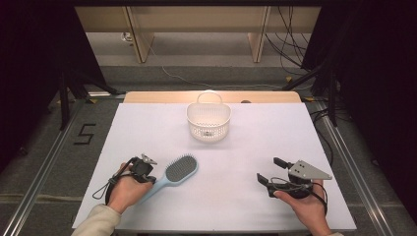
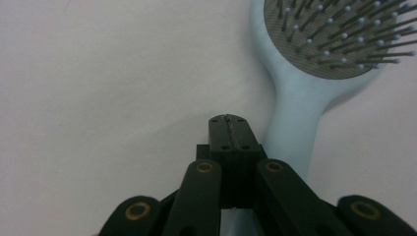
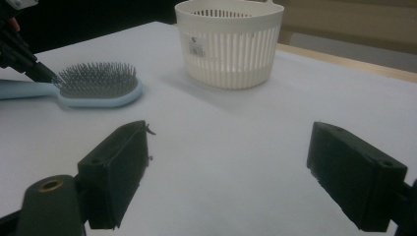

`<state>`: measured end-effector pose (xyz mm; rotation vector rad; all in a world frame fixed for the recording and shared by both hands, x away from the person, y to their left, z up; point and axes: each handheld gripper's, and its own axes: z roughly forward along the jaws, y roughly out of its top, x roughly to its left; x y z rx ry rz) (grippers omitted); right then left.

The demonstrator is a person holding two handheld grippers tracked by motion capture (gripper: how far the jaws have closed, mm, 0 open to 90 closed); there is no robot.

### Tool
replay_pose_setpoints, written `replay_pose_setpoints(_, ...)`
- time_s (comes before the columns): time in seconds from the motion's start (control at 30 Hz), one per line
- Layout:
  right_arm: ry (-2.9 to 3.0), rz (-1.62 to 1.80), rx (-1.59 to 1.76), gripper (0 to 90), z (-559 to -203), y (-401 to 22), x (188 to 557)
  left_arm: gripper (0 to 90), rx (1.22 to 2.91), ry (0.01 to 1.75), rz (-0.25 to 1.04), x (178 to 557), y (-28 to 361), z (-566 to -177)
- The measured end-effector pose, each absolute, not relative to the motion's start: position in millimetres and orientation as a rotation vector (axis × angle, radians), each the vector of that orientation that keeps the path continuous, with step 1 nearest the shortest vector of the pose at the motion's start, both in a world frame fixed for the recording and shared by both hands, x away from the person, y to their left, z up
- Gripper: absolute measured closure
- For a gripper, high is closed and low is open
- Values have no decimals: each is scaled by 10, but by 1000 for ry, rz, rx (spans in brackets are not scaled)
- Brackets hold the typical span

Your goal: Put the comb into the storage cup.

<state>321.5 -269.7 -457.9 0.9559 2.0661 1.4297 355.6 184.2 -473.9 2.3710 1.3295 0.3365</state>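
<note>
Hairbrush [image 1: 178,171], one, pale blue with grey bristle pad, lies bristles-up beside left gripper [image 2: 229,121], jaws together; right gripper [image 3: 228,169] jaws apart; one white slotted basket [image 1: 209,123].

Count on the table

One hairbrush [image 1: 178,171], one white basket [image 1: 209,122] at twelve o'clock, and two grippers: left [image 1: 147,169], right [image 1: 268,169].

High view: fixed overhead, faces forward and down, far, whole table [image 1: 147,128] in frame. Left gripper view: close, steep down, hairbrush [image 2: 305,83] upper right of frame. Right gripper view: low, near level across the table; shares the hairbrush and white basket [image 3: 231,44] with high view.
</note>
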Motion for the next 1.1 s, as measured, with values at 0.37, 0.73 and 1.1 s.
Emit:
replay_pose_setpoints(0.37, 2070, 1432, 953, 169, -4579, -2698, 3215, 899, 2390, 1313, 317, 3471, 1829, -4732)
replay_pose_setpoints(0.73, 2076, 1431, 953, 169, -4584, -2691, 3216, 899, 2397, 1301, 313, 3412, 1817, -4731)
replay_pose_setpoints(1.1, 2078, 1431, 954, 169, -4587, -2690, 3219, 898, 2399, 1295, 299, 3389, 1816, -4728)
